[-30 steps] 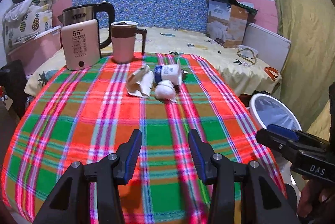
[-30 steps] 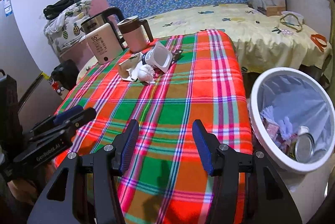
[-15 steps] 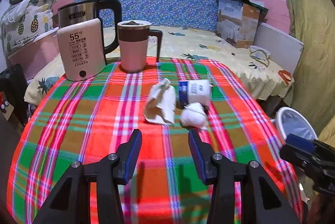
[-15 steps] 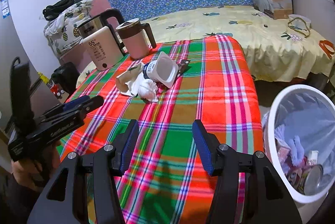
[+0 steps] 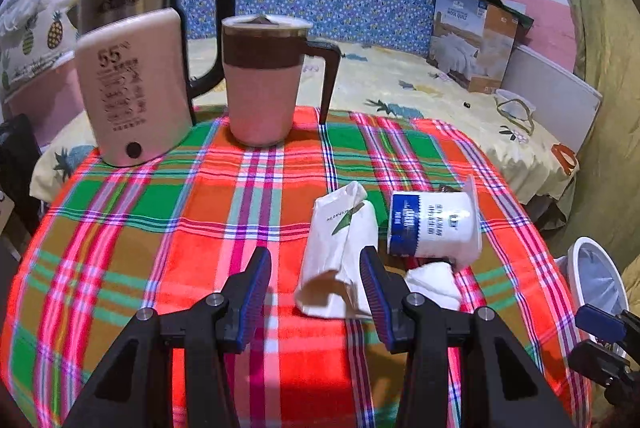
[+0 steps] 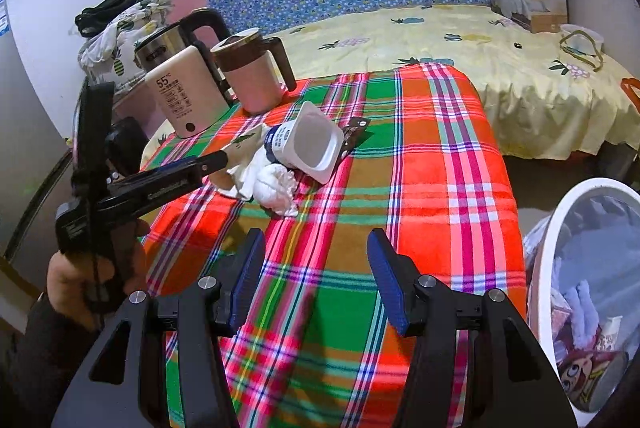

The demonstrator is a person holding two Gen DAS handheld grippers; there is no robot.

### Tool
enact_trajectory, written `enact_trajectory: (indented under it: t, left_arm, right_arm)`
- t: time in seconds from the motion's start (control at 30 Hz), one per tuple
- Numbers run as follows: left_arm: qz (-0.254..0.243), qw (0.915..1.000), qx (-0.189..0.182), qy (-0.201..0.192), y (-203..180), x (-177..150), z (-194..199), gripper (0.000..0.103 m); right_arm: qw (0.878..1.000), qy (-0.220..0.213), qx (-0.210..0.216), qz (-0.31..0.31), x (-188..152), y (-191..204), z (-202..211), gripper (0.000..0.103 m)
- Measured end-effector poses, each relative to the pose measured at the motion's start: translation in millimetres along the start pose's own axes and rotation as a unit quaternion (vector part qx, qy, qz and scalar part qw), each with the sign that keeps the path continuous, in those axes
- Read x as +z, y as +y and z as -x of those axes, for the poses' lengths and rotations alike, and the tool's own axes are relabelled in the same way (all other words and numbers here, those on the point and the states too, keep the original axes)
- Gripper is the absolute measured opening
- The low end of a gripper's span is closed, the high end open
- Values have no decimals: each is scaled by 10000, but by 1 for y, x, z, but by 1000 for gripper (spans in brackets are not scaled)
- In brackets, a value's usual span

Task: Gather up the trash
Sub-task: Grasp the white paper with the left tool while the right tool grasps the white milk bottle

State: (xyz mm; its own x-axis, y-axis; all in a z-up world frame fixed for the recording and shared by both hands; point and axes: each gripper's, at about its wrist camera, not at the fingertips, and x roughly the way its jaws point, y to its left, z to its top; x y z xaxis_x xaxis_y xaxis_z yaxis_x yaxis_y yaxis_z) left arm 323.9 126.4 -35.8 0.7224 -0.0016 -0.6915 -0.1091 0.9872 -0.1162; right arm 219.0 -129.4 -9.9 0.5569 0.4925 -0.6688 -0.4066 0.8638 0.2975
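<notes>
The left gripper (image 5: 316, 292) stands with its jaws apart and nothing clamped; they have just been closing a little, and the flattened paper bag (image 5: 336, 252) lies partly in the gap, close to the right-hand pad, with no pad pressing on it yet as far as I can see. The step in hand, I judge, is to take this bag from the plaid tablecloth (image 5: 160, 212). To do it well, the tongs should go a little to their right, so that the bag sits in the middle of the gap, then go low to the cloth and close across the narrow width of the bag, without catching the cloth. The long axis of the bag runs almost straight away from the tongs, its torn brown end nearest to them and its folded end pointing away. The yogurt cup (image 5: 434, 228) lies on its side just right of the bag, its axis crosswise and its mouth to the right; the crumpled tissue (image 5: 434, 284) is behind the right finger. The right gripper (image 6: 316, 276) hangs apart and empty over the cloth, and the trash bin (image 6: 560, 228) is to its right.
</notes>
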Motion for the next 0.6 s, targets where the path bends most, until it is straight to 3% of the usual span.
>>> enact_trajectory:
  t: [0.07, 0.1, 0.27, 0.6]
  left_arm:
    - [-40, 10000, 34, 64, -1, -1, -8, 21]
    - [-61, 9999, 61, 128, -1, -2, -11, 17]
    - [-44, 9999, 123, 36, 1, -12, 0, 8]
    - [338, 9990, -15, -296, 19, -30, 41, 7]
  right_arm:
    - [10000, 12, -7, -9, 3, -1, -4, 55]
    - [10000, 19, -7, -15, 4, -1, -6, 55]
    - [10000, 36, 38, -16, 11, 2, -15, 55]
    - [9998, -34, 164, 141, 38, 17, -40, 53]
